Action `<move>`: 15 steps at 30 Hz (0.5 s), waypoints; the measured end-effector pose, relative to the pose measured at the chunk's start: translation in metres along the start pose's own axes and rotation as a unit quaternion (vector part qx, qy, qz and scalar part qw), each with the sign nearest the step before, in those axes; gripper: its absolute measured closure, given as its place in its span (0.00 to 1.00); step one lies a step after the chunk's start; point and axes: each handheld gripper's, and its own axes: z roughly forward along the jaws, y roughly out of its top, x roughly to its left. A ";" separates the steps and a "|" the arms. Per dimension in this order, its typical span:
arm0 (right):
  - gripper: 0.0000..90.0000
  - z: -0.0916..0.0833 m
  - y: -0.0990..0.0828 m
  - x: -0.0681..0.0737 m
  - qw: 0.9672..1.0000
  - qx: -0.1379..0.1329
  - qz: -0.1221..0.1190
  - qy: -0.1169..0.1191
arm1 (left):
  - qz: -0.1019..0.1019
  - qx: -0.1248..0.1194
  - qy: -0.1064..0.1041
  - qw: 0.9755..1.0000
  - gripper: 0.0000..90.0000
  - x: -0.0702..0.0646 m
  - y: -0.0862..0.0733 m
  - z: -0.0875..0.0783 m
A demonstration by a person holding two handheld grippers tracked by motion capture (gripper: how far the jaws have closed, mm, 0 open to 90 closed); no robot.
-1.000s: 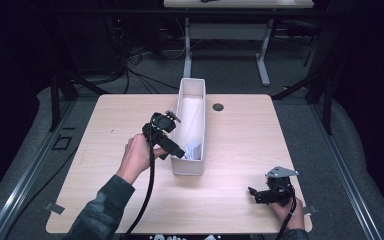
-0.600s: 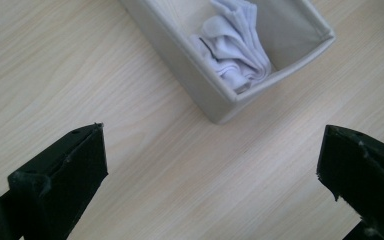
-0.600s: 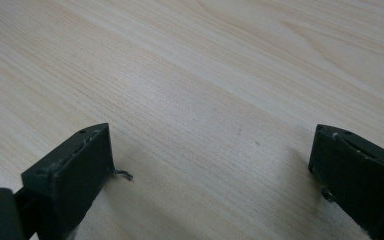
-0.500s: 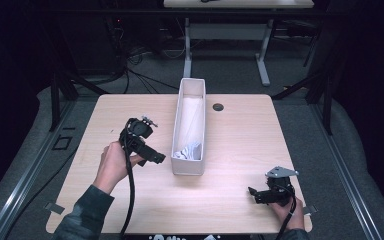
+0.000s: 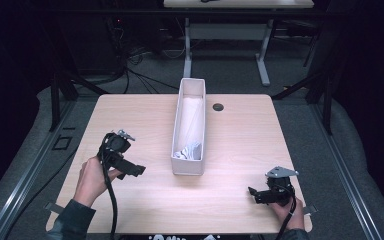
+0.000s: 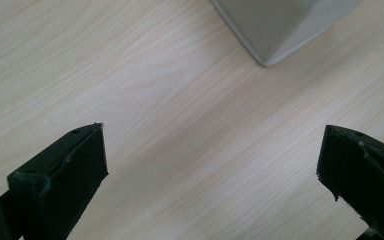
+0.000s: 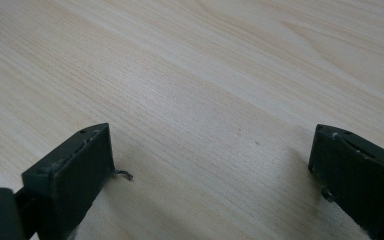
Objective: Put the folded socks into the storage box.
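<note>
A long white bin stands lengthwise in the middle of the desk, one short end near the far edge and the other pointing toward the near edge. Crumpled white and grey material lies inside the bin at its near end; what it is cannot be told from the high view. A small dark round grommet sits in the desk surface just right of the bin's far half.

The left tool is held by the person's left hand over the left part of the desk, near the near end of the bin but apart from it, with its tips pointing toward the bin. In the left gripper view its two black jaws stand spread wide with nothing between them, bare wood below, and a lower corner of the bin shows ahead at the top.

The right tool rests low at the desk's near right corner, in the person's right hand, well apart from the bin. In the right gripper view its jaws are likewise spread wide and empty over the wood grain.
</note>
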 end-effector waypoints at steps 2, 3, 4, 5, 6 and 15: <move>0.04 0.000 0.000 0.000 1.000 0.000 0.000 0.000 | -0.005 0.000 0.001 1.000 0.00 0.005 -0.009 0.005; 0.04 0.000 0.000 0.000 1.000 0.000 0.000 0.000 | -0.008 -0.002 0.003 1.000 0.00 0.007 -0.014 0.007; 0.04 0.000 0.000 0.000 1.000 0.000 0.000 0.000 | -0.011 -0.005 0.005 1.000 0.00 0.009 -0.018 0.008; 0.04 0.000 0.000 0.000 1.000 0.000 0.000 0.000 | -0.013 -0.010 0.011 1.000 0.00 0.011 -0.023 0.009; 0.04 0.000 0.000 0.000 1.000 0.000 0.000 0.000 | -0.016 -0.015 0.015 1.000 0.00 0.013 -0.027 0.010; 0.04 0.000 0.000 0.000 1.000 0.000 0.000 0.000 | -0.032 -0.037 0.030 0.998 0.00 0.027 -0.060 0.027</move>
